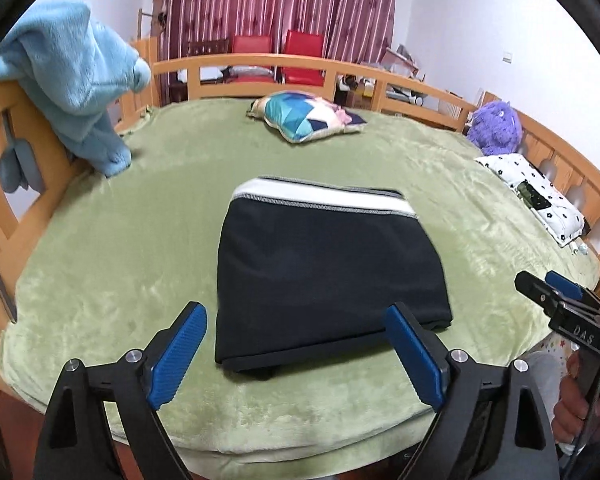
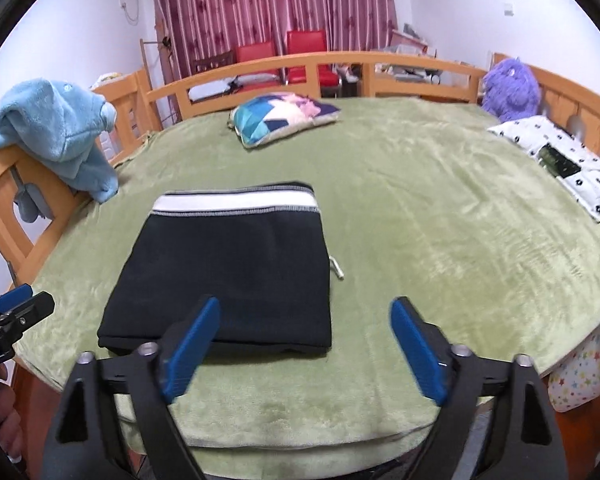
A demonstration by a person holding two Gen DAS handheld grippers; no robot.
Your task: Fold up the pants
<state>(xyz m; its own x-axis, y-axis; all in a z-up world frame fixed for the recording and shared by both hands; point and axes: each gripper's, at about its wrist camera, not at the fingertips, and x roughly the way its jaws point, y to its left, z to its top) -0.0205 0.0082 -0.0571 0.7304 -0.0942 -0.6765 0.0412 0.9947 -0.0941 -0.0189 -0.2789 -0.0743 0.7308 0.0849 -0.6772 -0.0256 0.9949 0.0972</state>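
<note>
The dark pants [image 1: 332, 276] are lying folded into a neat square on the green bed [image 1: 120, 280], with the white waistband [image 1: 324, 196] at the 12 o'clock end. The left gripper [image 1: 296, 354] is hanging just over the 6 o'clock edge of the pants with its blue fingers [image 1: 180, 356] spread wide and holding nothing. The right gripper [image 2: 306, 354] is also spread wide and holding nothing, with the pants sitting toward its 10 o'clock side.
</note>
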